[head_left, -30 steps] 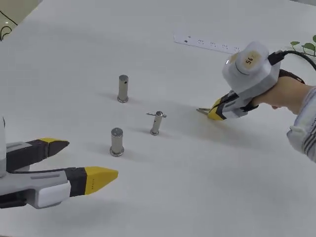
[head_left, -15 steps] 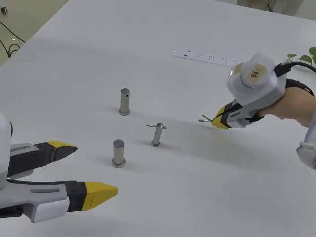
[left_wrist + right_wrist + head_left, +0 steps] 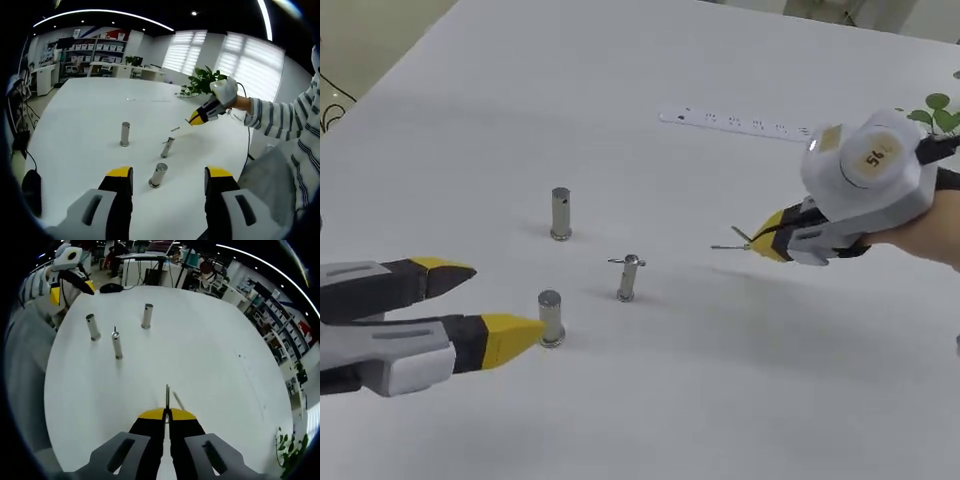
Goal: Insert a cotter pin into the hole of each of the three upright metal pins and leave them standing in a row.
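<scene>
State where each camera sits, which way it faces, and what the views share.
Head view: from the headset, down at the table; left gripper and right gripper show.
Left gripper view: along its open jaws toward the right gripper; a striped sleeve shows.
Right gripper view: along shut jaws holding a cotter pin.
All share the three metal pins.

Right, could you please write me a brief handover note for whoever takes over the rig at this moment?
Left gripper: open, close beside the near metal pin, not gripping it.
Right gripper: shut on a loose cotter pin, off to the right of the pins.
Done: the middle metal pin has an inserted cotter pin through its hole.
Left: the near metal pin and the far metal pin have none. All three stand upright.
</scene>
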